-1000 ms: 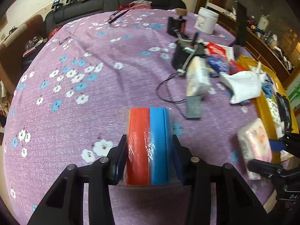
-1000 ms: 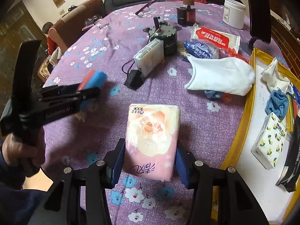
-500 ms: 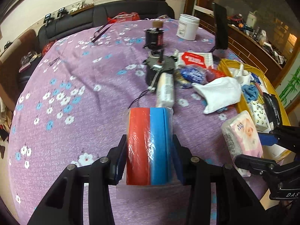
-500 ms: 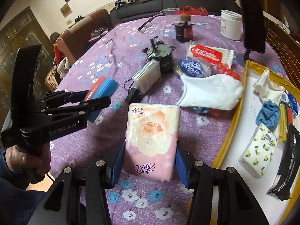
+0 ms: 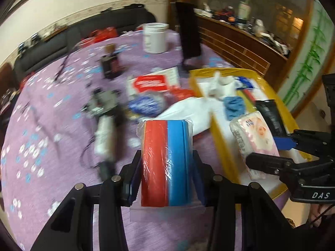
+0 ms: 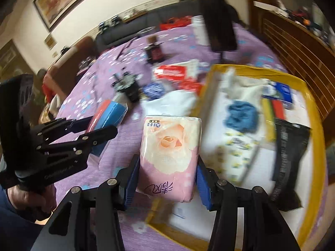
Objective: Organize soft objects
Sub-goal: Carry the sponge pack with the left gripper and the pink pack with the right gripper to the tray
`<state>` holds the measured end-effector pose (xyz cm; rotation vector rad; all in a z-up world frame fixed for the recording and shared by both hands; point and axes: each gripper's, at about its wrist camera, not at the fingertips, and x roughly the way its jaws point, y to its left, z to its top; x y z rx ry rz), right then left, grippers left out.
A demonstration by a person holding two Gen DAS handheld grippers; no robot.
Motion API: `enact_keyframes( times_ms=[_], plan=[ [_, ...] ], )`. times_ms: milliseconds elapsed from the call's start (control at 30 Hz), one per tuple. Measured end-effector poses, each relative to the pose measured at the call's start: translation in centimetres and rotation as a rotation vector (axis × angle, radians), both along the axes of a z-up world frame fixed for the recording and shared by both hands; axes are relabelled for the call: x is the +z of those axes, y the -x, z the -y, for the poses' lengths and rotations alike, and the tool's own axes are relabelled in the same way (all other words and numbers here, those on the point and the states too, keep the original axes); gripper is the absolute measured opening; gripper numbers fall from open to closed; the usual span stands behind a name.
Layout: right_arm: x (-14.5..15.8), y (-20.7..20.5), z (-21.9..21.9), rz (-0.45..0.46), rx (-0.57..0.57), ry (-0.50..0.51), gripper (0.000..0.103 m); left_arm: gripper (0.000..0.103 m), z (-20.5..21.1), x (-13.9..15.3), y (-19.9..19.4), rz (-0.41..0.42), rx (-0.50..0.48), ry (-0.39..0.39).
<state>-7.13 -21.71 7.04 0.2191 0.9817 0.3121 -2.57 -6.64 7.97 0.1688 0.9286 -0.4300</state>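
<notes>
My left gripper (image 5: 166, 167) is shut on a wrapped pack of red and blue sponges (image 5: 166, 161), held above the purple flowered tablecloth (image 5: 52, 129). My right gripper (image 6: 166, 167) is shut on a pink tissue pack with a rose print (image 6: 169, 146), held over the near left edge of the yellow-rimmed tray (image 6: 314, 113). In the left wrist view the tissue pack (image 5: 253, 138) and the right gripper (image 5: 278, 152) hang over the tray (image 5: 219, 146) at right. The right wrist view shows the left gripper (image 6: 98, 127) and its sponge pack (image 6: 108, 115) at left.
The tray holds a blue cloth (image 6: 240, 117), a yellow-dotted tissue pack (image 6: 238, 146), a black pouch (image 6: 289, 159) and white cloth (image 6: 247, 90). On the tablecloth lie a white cloth (image 5: 184, 110), a red-labelled pack (image 5: 152, 83), a blue packet (image 5: 144, 104), a white tub (image 5: 156, 37) and a black device (image 5: 102, 102).
Both grippers have swung to the right toward the tray, each keeping its pack. The tissue pack now hangs over the tray's edge instead of the tablecloth.
</notes>
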Motion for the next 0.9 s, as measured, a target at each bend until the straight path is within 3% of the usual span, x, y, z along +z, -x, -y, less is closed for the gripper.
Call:
enact_keyframes(
  times_ms=[400, 633, 900],
  plan=[
    [1.1, 2.4, 10.8, 0.005, -0.219, -0.001, 0.054, 0.042, 10.3, -0.2, -1.3, -0.033, -0.171, 0.035],
    [1.3, 2.7, 15.4, -0.004, -0.277, -0.029, 0.054, 0.042, 15.2, -1.1, -2.6, -0.063, -0.218, 0.031],
    [1.4, 0.3, 18.0, -0.01, -0.281, -0.072, 0.054, 0.042, 18.7, -2.1, -5.0, -0.086, -0.217, 0.016]
  ],
)
